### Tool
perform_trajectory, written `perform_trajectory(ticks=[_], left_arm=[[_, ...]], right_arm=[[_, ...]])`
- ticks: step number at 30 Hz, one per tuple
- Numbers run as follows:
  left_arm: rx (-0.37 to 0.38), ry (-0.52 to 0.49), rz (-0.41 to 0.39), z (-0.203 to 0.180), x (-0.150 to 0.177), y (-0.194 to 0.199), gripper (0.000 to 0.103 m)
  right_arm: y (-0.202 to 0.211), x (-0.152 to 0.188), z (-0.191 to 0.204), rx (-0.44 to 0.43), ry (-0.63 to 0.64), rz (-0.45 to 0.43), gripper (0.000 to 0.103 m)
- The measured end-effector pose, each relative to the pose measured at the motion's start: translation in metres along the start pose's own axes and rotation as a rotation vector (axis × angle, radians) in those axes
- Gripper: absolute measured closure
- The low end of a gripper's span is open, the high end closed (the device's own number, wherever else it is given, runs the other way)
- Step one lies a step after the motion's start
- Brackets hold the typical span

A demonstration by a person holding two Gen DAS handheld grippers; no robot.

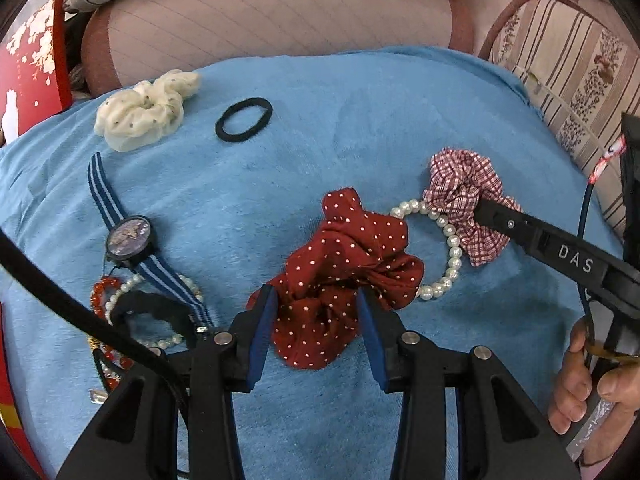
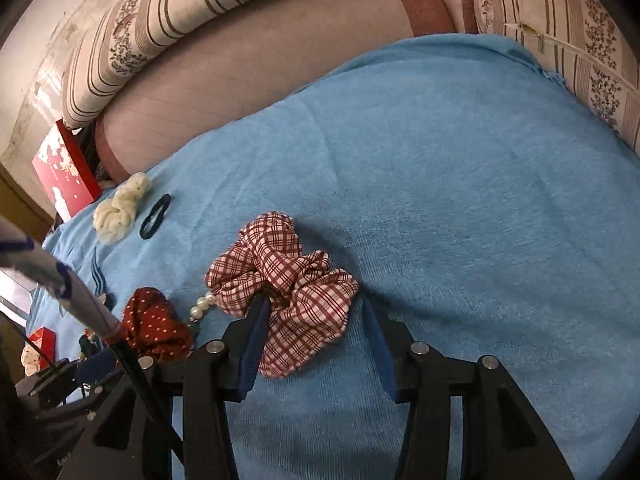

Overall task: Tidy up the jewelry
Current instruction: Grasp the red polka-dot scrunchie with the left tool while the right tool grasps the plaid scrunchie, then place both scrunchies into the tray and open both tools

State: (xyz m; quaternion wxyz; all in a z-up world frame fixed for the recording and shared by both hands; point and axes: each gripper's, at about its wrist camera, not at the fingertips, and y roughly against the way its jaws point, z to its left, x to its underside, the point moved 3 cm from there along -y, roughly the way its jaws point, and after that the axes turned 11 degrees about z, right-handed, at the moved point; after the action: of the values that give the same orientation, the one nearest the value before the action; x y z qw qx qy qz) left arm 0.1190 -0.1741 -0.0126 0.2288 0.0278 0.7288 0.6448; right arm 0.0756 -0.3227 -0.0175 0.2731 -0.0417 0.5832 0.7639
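A dark red polka-dot scrunchie [image 1: 344, 264] lies bunched on the blue blanket [image 1: 360, 120], and my left gripper [image 1: 316, 304] is shut on its near part, with fabric bulging past both blue pads. It partly covers a pearl bracelet [image 1: 450, 248]. In the right wrist view a red-and-white plaid scrunchie [image 2: 288, 280] sits between the jaws of my right gripper [image 2: 312, 308]. The left finger is buried in its folds. The right pad stands just off its edge, so that gripper is open. One of the right gripper's fingers [image 1: 504, 220] shows on the plaid scrunchie [image 1: 464, 192].
A cream scrunchie [image 1: 144, 110] and a black hair tie [image 1: 244, 120] lie at the back left. A striped-strap watch [image 1: 129, 239] and a heap of bead and pearl bracelets [image 1: 116, 308] sit at the left. A red box [image 1: 32, 60] and patterned cushions [image 2: 180, 12] border the blanket.
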Motion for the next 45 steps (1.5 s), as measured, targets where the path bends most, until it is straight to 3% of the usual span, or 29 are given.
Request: perform_trajectory(ticks=[1, 2, 6, 11, 17, 23, 29, 34, 39, 45], left_arm=[[0.000, 0.002, 0.003, 0.000, 0.000, -0.001, 0.078], [-0.001, 0.008, 0.009, 0.000, 0.000, -0.001, 0.098], [0.043, 0.042, -0.005, 0.003, 0.006, 0.014, 0.098], [0.089, 0.075, -0.094, 0.014, 0.032, 0.068, 0.098], [0.081, 0.167, -0.191, 0.069, 0.078, 0.132, 0.098], [-0.036, 0.321, -0.243, 0.167, 0.132, 0.169, 0.098], [-0.084, 0.581, -0.241, 0.278, 0.183, 0.182, 0.098], [-0.221, 0.741, -0.258, 0.353, 0.222, 0.191, 0.098], [-0.229, 0.872, -0.227, 0.403, 0.252, 0.184, 0.098], [-0.224, 0.997, -0.206, 0.437, 0.277, 0.181, 0.098]], right_arm=[[0.001, 0.000, 0.001, -0.006, 0.003, 0.004, 0.086], [0.001, 0.000, 0.000, -0.015, 0.000, 0.008, 0.091], [0.018, 0.001, -0.005, -0.043, -0.047, -0.029, 0.093], [0.047, 0.009, 0.001, -0.076, -0.055, -0.097, 0.094], [0.060, 0.035, 0.037, -0.101, 0.027, -0.095, 0.094], [0.066, 0.063, 0.107, -0.128, 0.157, -0.062, 0.093], [0.054, 0.105, 0.211, -0.223, 0.317, 0.041, 0.093], [0.045, 0.136, 0.291, -0.311, 0.415, 0.132, 0.093], [0.032, 0.167, 0.378, -0.377, 0.513, 0.199, 0.093], [0.001, 0.187, 0.450, -0.324, 0.621, 0.241, 0.093]])
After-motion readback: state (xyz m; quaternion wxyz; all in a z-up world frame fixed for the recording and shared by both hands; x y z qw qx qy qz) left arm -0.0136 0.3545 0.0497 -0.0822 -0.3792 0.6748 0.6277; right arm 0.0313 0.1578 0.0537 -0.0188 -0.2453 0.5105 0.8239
